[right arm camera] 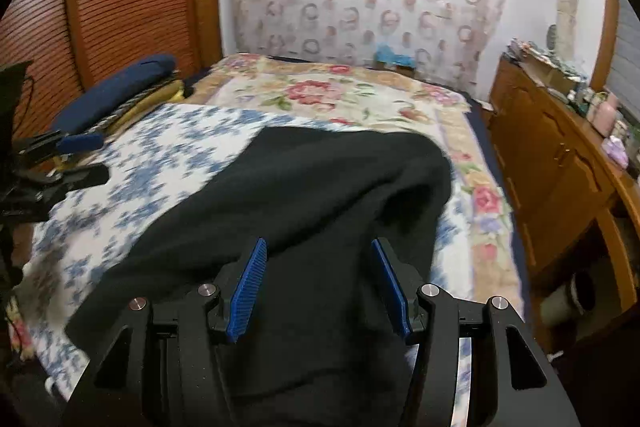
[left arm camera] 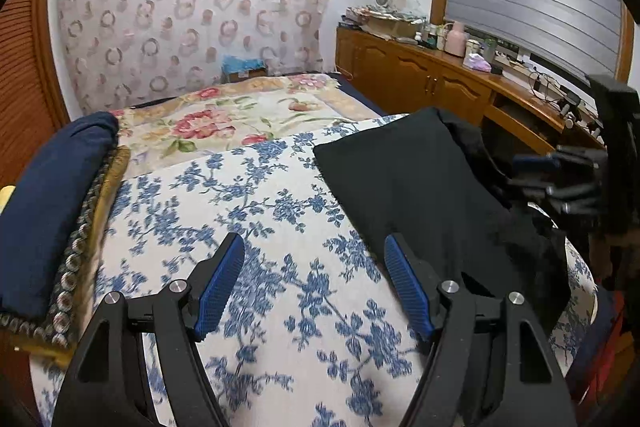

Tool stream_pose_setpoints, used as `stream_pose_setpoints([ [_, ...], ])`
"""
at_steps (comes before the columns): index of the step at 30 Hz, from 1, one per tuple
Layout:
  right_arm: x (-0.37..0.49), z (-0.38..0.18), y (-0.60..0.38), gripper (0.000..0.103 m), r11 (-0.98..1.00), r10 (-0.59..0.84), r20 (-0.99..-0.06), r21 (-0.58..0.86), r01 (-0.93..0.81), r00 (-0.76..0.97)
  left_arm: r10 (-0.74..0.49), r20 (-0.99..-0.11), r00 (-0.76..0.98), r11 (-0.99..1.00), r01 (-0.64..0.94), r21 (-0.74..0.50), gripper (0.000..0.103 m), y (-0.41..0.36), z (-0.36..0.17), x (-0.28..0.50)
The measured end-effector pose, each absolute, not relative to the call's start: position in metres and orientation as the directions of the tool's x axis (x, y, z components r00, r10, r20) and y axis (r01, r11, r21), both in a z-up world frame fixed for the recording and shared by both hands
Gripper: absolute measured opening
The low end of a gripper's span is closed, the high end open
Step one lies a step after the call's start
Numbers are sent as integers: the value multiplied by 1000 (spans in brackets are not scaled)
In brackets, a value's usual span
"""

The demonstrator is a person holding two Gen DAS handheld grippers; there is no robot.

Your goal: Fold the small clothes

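A: Where did the black garment (right arm camera: 280,195) lie?

B: Spread on the blue-flowered cloth (left arm camera: 248,211) over the bed; its near part ran under the right gripper (right arm camera: 320,287).

A: And the tools?

B: The right gripper's jaws stood apart above the fabric, pads clear of it; the left gripper (left arm camera: 314,283) gaped wide over bare cloth, the garment just beside it, nothing held.

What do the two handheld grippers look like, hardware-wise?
Both match: the left gripper and right gripper have matte black angular linkage frames with triangular cutouts, silver round pivot pins, and two flat fingers faced with ribbed blue pads. No cables, markings or sleeves visible.
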State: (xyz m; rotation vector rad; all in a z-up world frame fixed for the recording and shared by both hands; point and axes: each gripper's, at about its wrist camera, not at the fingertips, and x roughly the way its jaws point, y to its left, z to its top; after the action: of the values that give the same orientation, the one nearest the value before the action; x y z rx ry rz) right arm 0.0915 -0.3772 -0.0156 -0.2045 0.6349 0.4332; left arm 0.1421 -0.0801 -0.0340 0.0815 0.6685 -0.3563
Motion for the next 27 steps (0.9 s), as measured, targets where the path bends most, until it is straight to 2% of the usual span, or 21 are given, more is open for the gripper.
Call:
stream_pose_setpoints([
  [15,65,-32,-364,56,832,419,-665,9,-555,618,-264,-628,732,945,326,-19,74,-74,-45,103],
  [22,68,-37,-364,56,833,368,-697,-47,-551,615,-279,-636,720,941,336,-32,74,-78,-52,98],
  [24,65,-39,-365,32,834,372,-696,-41,-551,614,-290,-638,714,938,344,-41,74,-81,-54,97],
  [27,59,-36,-375,8,828,422,-687,26,-560,592,-303,-644,702,933,357,-49,74,-86,-59,95],
])
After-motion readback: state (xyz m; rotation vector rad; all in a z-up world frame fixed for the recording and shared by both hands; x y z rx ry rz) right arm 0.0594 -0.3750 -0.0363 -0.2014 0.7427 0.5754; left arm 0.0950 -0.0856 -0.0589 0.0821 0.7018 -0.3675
